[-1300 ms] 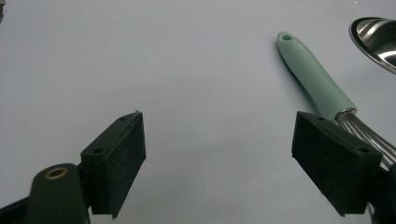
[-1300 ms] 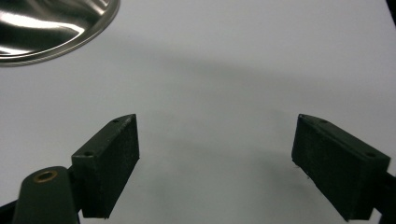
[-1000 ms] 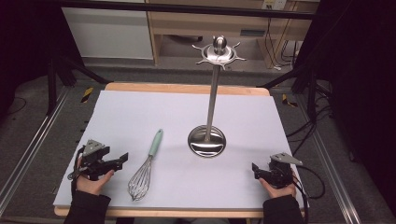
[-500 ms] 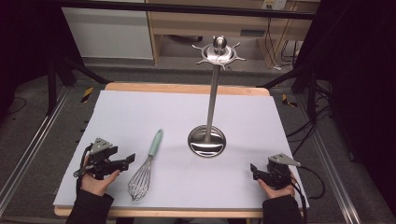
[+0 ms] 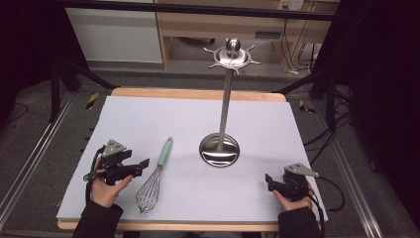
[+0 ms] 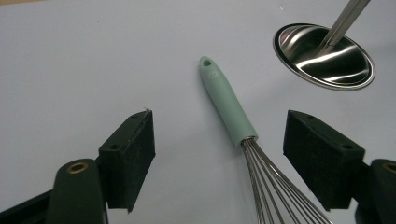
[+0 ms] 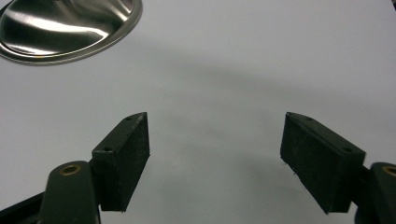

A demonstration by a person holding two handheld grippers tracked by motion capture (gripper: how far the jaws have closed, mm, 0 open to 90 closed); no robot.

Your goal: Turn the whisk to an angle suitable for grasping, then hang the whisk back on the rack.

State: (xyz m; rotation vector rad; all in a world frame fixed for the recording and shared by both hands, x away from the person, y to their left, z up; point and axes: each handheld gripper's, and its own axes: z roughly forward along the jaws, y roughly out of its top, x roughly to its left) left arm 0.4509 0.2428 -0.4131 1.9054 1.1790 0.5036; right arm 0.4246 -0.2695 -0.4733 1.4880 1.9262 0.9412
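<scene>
the whisk (image 5: 152, 177) lay flat on the pale sheet (image 5: 163, 119) at the near left of the table, its wire head toward the person and its mint-green handle (image 6: 227, 102) pointing away toward the stand. the left gripper (image 5: 141, 164) was held just beside the whisk, on its left, and was seen in its own view (image 6: 219, 161) with the jaws spread wide; they had just been closing a little, with nothing pressed between them. the neck where the handle meets the wires sat between the two pads (image 6: 130, 156) but was not touched, and the gripper was judged to be hovering above the sheet rather than resting on it.

the step in hand was judged to be the reach for the whisk. it would be done well if the handle were taken near its lower end, not on the springy wires, and if the pads were lowered to either side of the handle before being closed, so that the round handle was not rolled away.

the right gripper (image 5: 270, 181) was held at the near right corner, well apart from the whisk, its jaws apart and empty (image 7: 215, 161) over bare sheet.

farther back, the steel utensil stand (image 5: 220, 148) stood upright on its dished base, with a hooked crown (image 5: 232, 55) at the top of its pole; enough of the handle's hole end should be left free if the whisk is meant to be hung there.
</scene>
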